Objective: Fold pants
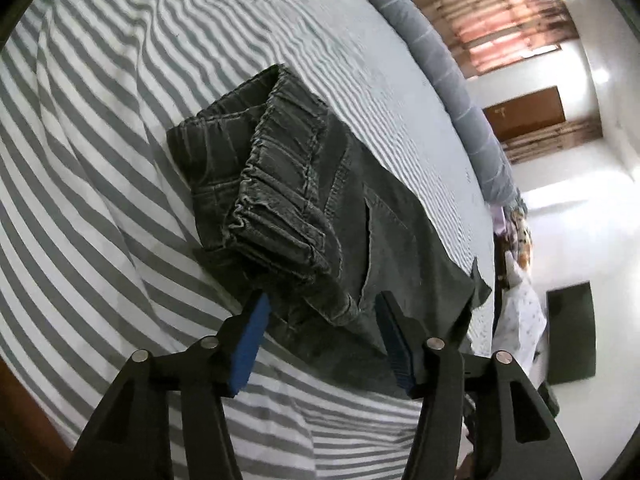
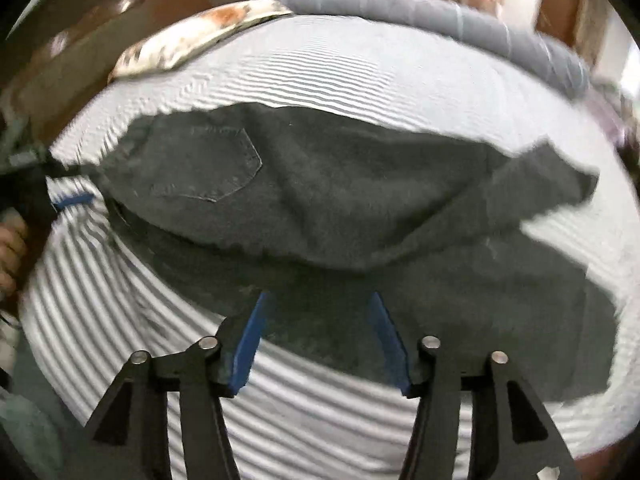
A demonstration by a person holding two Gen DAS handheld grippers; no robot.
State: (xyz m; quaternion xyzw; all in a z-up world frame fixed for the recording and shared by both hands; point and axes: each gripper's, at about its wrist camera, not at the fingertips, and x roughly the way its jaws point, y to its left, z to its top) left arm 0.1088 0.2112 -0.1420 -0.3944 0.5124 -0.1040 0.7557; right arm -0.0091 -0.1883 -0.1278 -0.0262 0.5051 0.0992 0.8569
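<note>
Dark grey denim pants [image 1: 304,200] lie on a grey-and-white striped bedsheet [image 1: 100,160]. In the left wrist view the elastic waistband [image 1: 276,184] is folded over at the near end. My left gripper [image 1: 320,304] is open, its blue pads on either side of the waist corner, just above the cloth. In the right wrist view the pants [image 2: 320,200] lie across the bed with a back pocket [image 2: 208,164] showing. My right gripper [image 2: 316,300] is open over the near edge of the cloth. The left gripper [image 2: 72,200] shows at the far left.
A grey bolster [image 1: 448,68] runs along the far bed edge, also seen in the right wrist view [image 2: 440,12]. A patterned pillow [image 2: 192,40] lies at the head. A white floor with a dark mat [image 1: 568,332] lies beyond the bed.
</note>
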